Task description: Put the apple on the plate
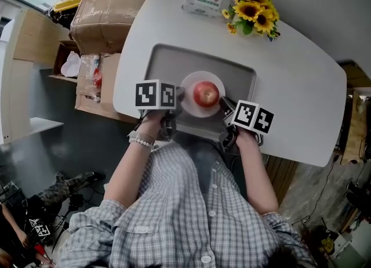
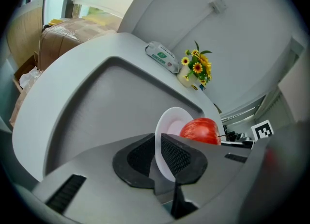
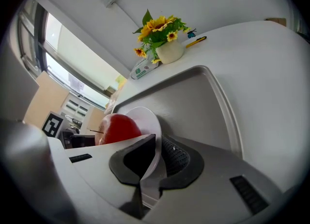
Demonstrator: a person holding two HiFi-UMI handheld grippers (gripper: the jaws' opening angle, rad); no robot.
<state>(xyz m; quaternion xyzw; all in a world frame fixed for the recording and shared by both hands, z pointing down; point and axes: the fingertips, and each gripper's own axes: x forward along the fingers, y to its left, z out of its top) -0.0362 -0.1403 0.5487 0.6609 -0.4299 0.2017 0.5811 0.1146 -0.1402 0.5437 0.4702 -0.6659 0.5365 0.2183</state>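
Head view: apple (image 1: 206,94) stem-up on plate (image 1: 202,76), left gripper (image 1: 178,96) and right gripper (image 1: 225,105) clamped on rim

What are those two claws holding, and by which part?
The white plate, with the apple on it, held by its rim: the left gripper pinches its left edge, the right gripper its right edge.
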